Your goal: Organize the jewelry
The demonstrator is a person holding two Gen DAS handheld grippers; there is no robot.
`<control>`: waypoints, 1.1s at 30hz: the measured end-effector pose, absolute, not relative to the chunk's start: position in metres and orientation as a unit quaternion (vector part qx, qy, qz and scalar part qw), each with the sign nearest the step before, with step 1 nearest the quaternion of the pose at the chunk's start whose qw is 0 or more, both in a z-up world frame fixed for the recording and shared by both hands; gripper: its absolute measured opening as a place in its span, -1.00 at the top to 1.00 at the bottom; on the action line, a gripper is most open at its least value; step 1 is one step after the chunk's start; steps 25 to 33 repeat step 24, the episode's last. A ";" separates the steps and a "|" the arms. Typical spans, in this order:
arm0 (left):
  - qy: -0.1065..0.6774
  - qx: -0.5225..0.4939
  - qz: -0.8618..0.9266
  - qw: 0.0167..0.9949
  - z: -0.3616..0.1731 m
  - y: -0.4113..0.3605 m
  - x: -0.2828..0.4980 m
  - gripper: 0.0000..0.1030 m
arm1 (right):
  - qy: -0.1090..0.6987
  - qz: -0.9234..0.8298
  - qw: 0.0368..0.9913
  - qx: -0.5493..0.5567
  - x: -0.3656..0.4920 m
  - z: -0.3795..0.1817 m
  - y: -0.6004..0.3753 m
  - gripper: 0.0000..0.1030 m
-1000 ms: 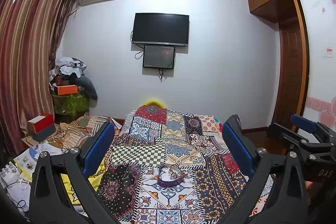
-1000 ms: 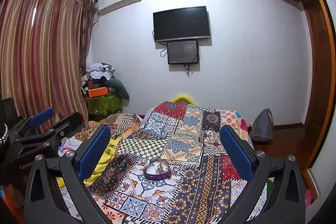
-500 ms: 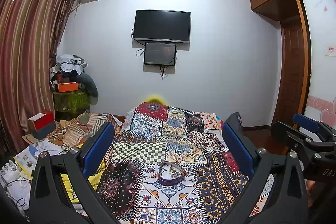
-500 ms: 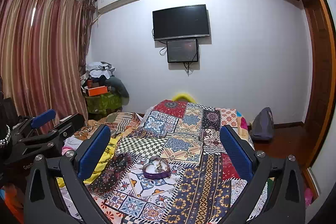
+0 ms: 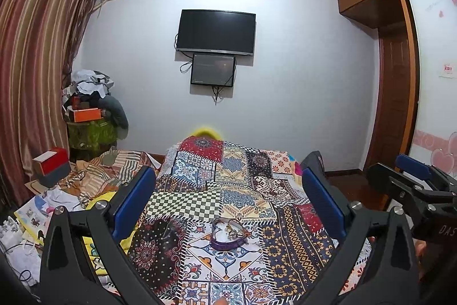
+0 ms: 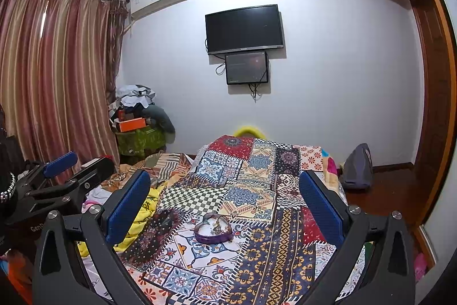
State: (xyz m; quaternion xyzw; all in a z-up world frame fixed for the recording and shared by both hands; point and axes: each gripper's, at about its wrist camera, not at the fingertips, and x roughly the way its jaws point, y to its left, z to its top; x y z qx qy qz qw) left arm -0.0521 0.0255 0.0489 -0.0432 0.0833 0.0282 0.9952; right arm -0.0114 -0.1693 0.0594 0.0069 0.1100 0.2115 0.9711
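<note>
A purple heart-shaped jewelry box (image 5: 228, 233) lies open on the patchwork bedspread (image 5: 242, 190), with a tangle of small jewelry pieces inside. It also shows in the right wrist view (image 6: 212, 230). My left gripper (image 5: 228, 202) is open and empty, held above and short of the box. My right gripper (image 6: 224, 205) is open and empty too, at about the same distance. The right gripper shows at the right edge of the left wrist view (image 5: 414, 185), and the left gripper at the left edge of the right wrist view (image 6: 62, 176).
Crumpled striped and yellow cloths (image 5: 105, 176) lie left of the bed. A red box (image 5: 51, 162) and a pile of clothes on a green stand (image 5: 91, 116) stand by the curtain. A grey bag (image 6: 357, 167) sits on the floor at the right.
Both grippers have drifted slightly; the box sits a little higher in both views. Jaws stay open.
</note>
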 end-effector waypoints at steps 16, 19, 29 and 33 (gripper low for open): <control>0.088 -0.032 0.024 0.995 0.045 0.020 -0.050 -0.99 | 0.113 0.205 0.972 0.010 -0.008 0.059 -0.171 -1.00; 0.090 -0.031 0.022 0.995 0.044 0.020 -0.049 -0.99 | 0.114 0.204 0.972 0.012 -0.007 0.059 -0.171 -1.00; 0.092 -0.032 0.022 0.995 0.042 0.021 -0.047 -0.99 | 0.117 0.203 0.972 0.013 -0.006 0.059 -0.171 -1.00; 0.092 -0.032 0.022 0.995 0.042 0.021 -0.047 -0.99 | 0.117 0.203 0.972 0.013 -0.006 0.059 -0.171 -1.00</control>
